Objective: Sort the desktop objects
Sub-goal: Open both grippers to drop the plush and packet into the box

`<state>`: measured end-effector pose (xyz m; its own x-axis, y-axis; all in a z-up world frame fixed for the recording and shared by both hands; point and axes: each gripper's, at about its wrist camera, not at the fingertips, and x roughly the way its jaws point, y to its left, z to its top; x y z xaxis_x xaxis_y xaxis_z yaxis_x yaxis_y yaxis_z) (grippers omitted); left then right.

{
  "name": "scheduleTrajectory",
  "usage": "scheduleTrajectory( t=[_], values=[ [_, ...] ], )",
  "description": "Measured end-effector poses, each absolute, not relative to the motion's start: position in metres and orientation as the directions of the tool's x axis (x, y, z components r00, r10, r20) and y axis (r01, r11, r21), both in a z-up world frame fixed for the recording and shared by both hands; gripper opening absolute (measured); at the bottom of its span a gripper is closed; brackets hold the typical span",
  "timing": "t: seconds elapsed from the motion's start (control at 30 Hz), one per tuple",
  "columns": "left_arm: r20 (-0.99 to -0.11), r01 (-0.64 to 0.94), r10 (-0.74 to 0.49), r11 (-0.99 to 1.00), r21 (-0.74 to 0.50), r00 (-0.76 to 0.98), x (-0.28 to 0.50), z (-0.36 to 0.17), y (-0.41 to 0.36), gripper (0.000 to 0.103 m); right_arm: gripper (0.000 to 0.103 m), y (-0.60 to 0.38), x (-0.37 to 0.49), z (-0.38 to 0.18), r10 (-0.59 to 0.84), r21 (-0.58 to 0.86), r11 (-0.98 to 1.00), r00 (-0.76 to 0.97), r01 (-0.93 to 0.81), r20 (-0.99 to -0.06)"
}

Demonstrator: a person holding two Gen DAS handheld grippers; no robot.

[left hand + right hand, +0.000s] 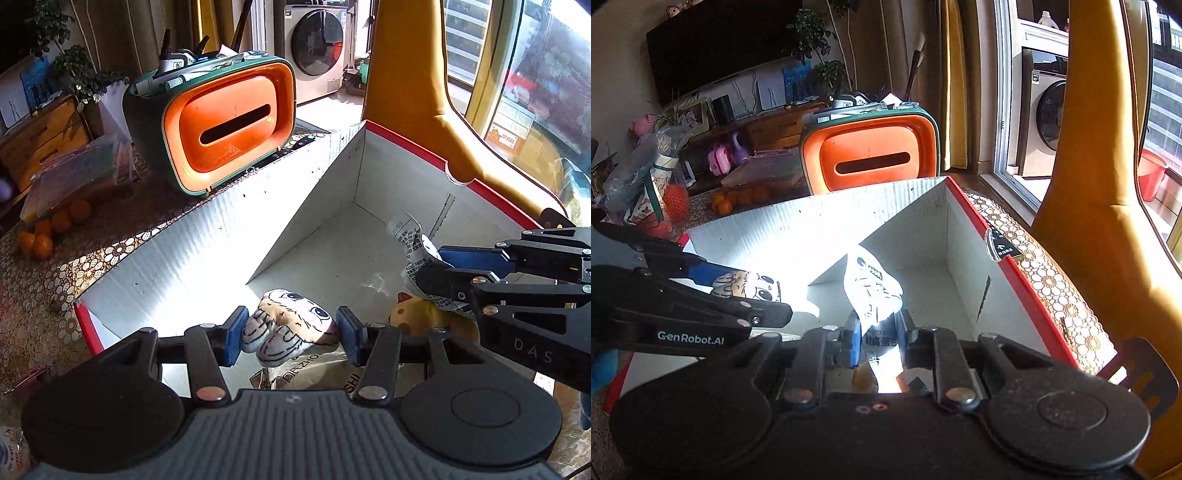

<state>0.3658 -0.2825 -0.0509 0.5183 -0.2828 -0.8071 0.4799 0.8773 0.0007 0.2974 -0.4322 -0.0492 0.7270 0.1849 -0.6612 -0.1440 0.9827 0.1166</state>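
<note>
My left gripper (291, 334) is shut on a small plush tiger toy (291, 323) and holds it over the open white cardboard box (221, 236) with red rims. From the left the same toy (750, 284) pokes into the right wrist view, held in the left gripper (738, 291). My right gripper (877, 334) is shut on a white printed snack packet (873, 291), also above the box's inside. Seen from the left wrist, that packet (417, 254) hangs at the right between the right gripper (439, 269) jaws. Snack bags (314, 373) and a yellow item (417, 314) lie on the box floor.
Behind the box stands an orange and green tissue holder (229, 122) with pens on top. Oranges (55, 225) and a clear plastic case (77, 173) lie at the left on the lace tablecloth (92, 236). A yellow chair back (424, 92) rises at the right.
</note>
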Motion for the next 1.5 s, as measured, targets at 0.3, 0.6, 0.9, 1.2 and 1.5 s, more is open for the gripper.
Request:
scheduleTrajectory(
  t=[0.3, 0.6, 0.9, 1.2, 1.5],
  values=[
    [-0.859, 0.494, -0.263, 0.869, -0.014, 0.44, 0.372, -0.063, -0.289, 0.052, 0.024, -0.435, 0.303, -0.051, 0.195, 0.123, 0.981, 0.716, -0.152, -0.67],
    [-0.837, 0.47, -0.277, 0.882, -0.027, 0.472, 0.366, -0.054, -0.283, 0.067, 0.039, -0.438, 0.303, -0.053, 0.184, 0.125, 0.983, 0.707, -0.135, -0.683],
    [-0.792, 0.469, -0.312, 0.883, -0.037, 0.525, 0.342, -0.03, -0.27, 0.067, 0.042, -0.439, 0.291, -0.041, 0.182, 0.13, 0.983, 0.718, -0.128, -0.672],
    [-0.729, 0.459, -0.342, 0.888, -0.043, 0.593, 0.294, -0.002, -0.244, 0.067, 0.046, -0.424, 0.263, -0.014, 0.198, 0.117, 0.98, 0.739, -0.16, -0.644],
    [-0.681, 0.432, -0.346, 0.9, -0.047, 0.646, 0.243, 0.019, -0.203, 0.067, 0.058, -0.4, 0.231, 0.011, 0.239, 0.125, 0.971, 0.759, -0.206, -0.606]
  ],
)
